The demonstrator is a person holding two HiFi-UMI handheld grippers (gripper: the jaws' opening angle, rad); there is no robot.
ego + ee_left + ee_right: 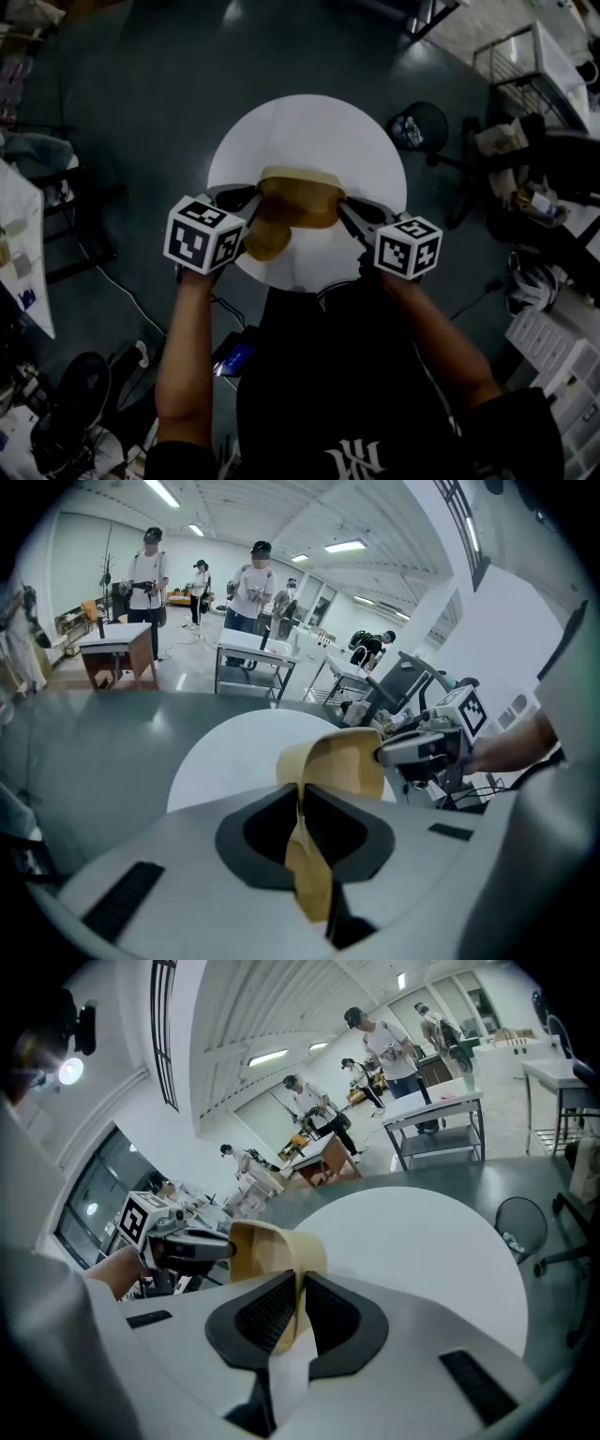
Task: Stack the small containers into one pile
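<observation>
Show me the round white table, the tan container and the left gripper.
Round white table [314,131]: head view, bare far top.
Tan thin-walled container [302,202]: head view, its side wall.
Left gripper [301,803]: left gripper view, between its shut jaws.

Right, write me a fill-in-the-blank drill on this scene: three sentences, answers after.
1. The tan container is held over a white table whose top is ____ in shape.
2. The left gripper has its jaws ____ on the container's wall.
3. The right gripper is clamped on the ____ container as the left one.

Missing words: round; shut; same
</observation>
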